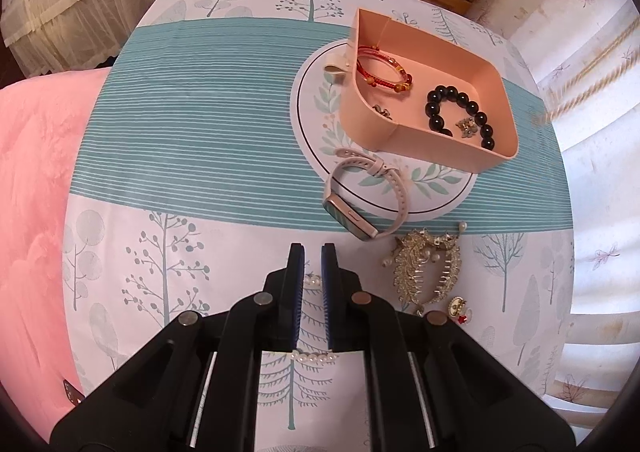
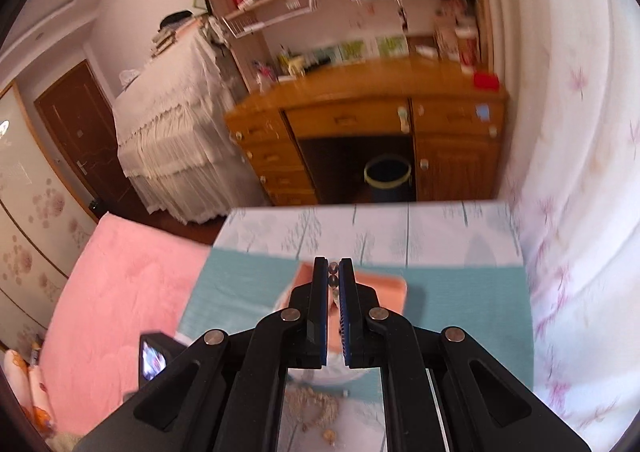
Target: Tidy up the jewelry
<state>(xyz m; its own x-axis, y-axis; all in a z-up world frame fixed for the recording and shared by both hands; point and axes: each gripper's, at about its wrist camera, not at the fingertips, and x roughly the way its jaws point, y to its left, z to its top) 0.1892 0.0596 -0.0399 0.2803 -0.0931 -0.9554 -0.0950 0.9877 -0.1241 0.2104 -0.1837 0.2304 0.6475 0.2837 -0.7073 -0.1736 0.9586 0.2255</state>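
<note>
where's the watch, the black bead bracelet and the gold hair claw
watch [image 1: 351, 215], left wrist view, on the side of its case
black bead bracelet [image 1: 439, 95], left wrist view, on a bead at its upper left
gold hair claw [image 1: 412, 266], left wrist view, on its leaf-shaped ornament

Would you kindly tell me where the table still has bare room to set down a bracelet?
The striped teal band left of the pink tray and watch lies bare, as does the tree-print cloth left of the left tool. It is crowded to the right, around the gold hair claw and small brooch.
</note>
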